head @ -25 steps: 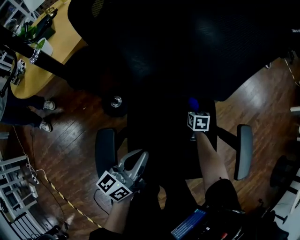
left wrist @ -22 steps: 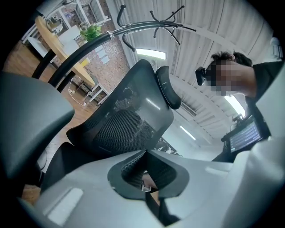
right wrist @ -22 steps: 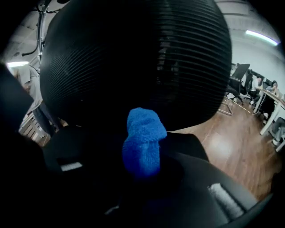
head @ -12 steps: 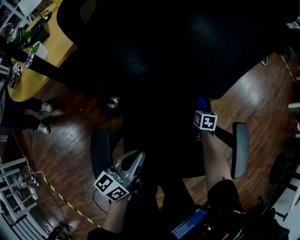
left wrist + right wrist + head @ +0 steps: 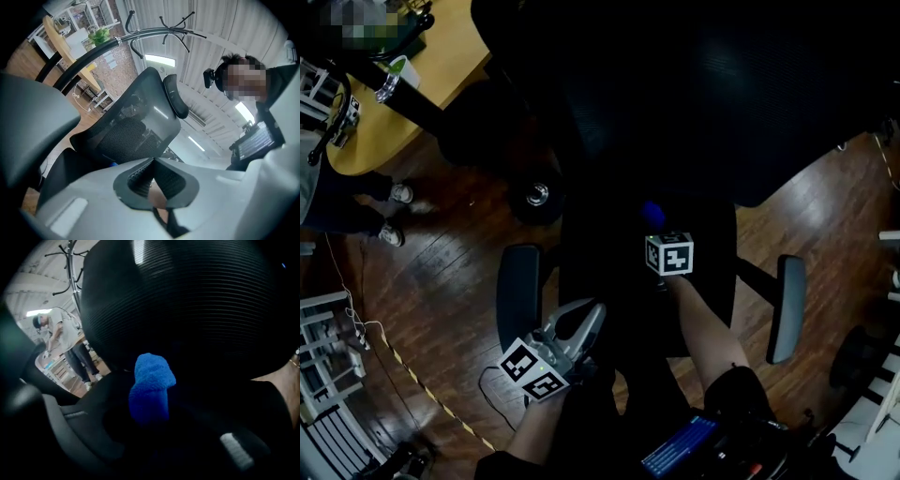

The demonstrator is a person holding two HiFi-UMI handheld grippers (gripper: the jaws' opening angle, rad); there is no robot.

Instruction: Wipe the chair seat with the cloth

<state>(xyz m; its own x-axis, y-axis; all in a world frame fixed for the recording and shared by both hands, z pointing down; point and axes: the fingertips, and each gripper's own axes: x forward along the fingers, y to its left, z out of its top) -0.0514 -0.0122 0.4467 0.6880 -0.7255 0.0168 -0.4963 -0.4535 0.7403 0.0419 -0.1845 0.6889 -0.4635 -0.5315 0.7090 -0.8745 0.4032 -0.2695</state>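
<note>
The right tool (image 5: pixel 657 228) is clamped on a bunched blue cloth (image 5: pixel 653 214), which protrudes beyond its tips and sits over the rear middle of the black chair seat (image 5: pixel 600 248), just in front of the mesh backrest (image 5: pixel 694 94). The left tool (image 5: pixel 581 321), tips pressed together with nothing between them, is held at the seat's front left corner, beside the left armrest (image 5: pixel 518 295). The office chair stands on a wooden floor (image 5: pixel 441 281); a curved wooden desk (image 5: pixel 441 66) lies beyond.
</note>
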